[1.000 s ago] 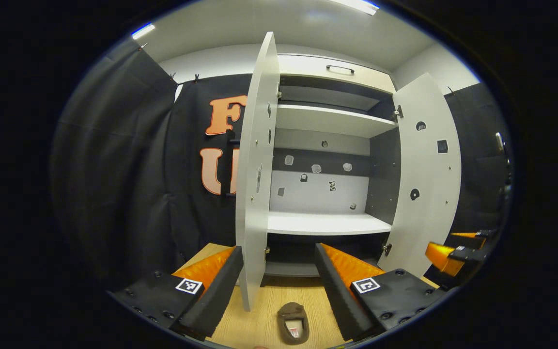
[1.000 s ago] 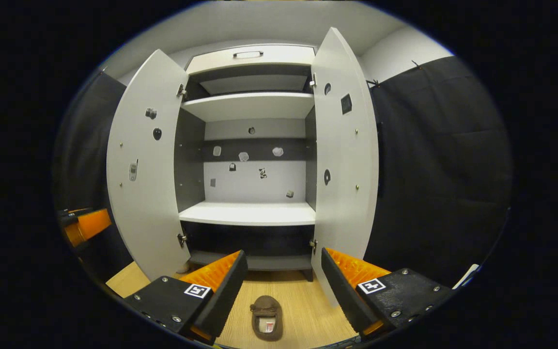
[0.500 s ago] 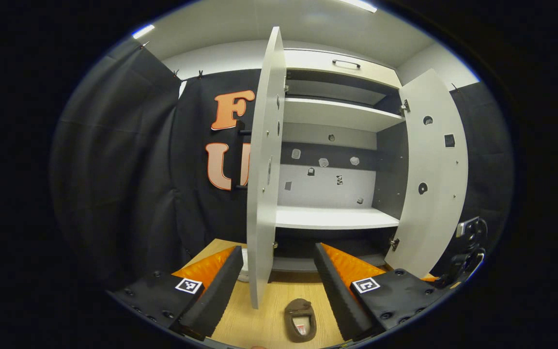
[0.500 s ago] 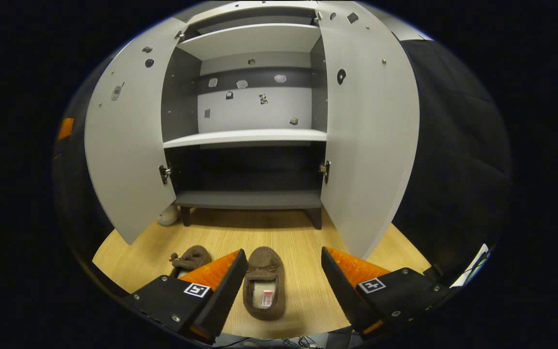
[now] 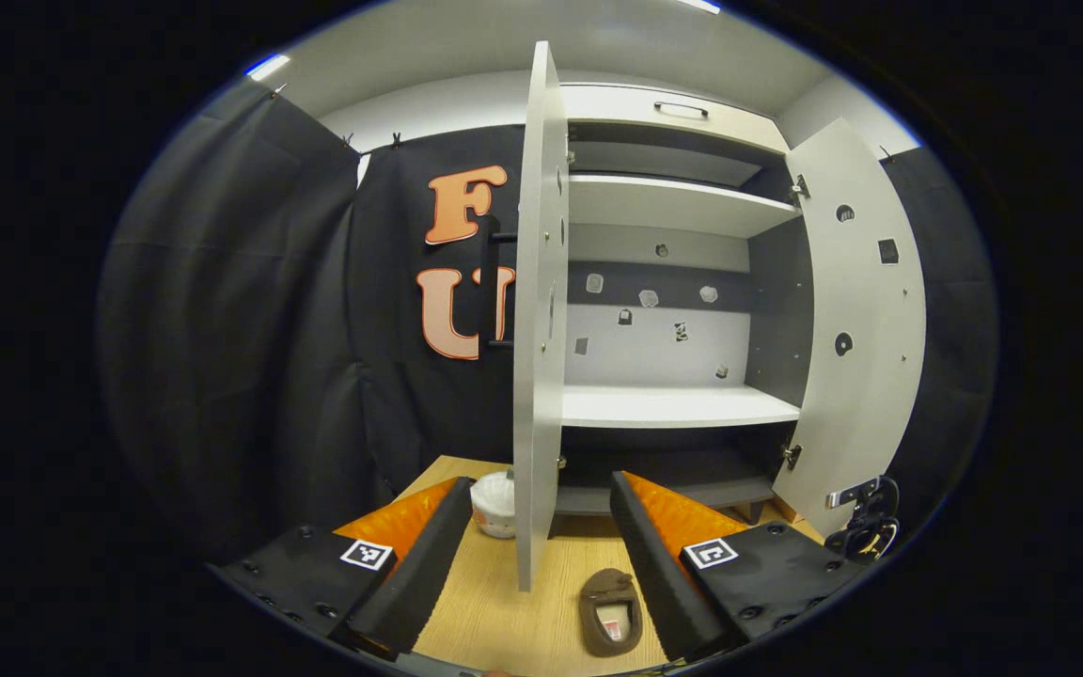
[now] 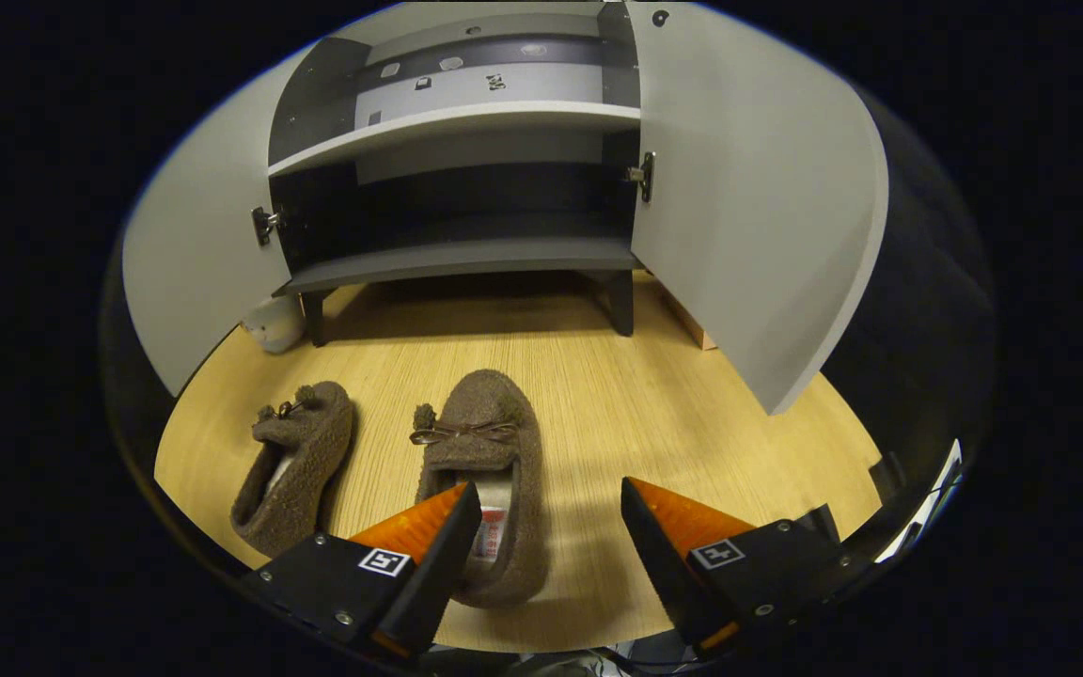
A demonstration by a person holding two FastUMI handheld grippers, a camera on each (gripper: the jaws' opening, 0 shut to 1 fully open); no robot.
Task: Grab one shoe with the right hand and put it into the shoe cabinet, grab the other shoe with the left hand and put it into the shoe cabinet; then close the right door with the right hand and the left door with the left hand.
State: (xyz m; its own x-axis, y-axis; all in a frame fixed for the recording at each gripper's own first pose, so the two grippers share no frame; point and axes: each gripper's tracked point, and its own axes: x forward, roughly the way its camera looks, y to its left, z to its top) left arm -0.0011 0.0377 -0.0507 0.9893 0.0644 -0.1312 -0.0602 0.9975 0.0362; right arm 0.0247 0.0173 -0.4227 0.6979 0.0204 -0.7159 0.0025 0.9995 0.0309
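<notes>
Two fuzzy brown slippers lie side by side on the pale wood floor (image 6: 598,395), toes toward the cabinet: the right-hand brown slipper with a small bow (image 6: 485,470) sits partly under the right gripper (image 6: 549,555), whose fingers stand apart just above its heel, one over the opening, not pressing it. The second brown slipper (image 6: 292,465) lies just beside it to the left. Beyond them stands the white shoe cabinet with dark shelves (image 6: 466,254), both its doors swung open. The left gripper (image 5: 541,564) hangs apart too, near the edge of the open left door (image 5: 537,320), with a slipper on the floor below. A small white pot (image 5: 494,503) sits by the cabinet's left foot.
</notes>
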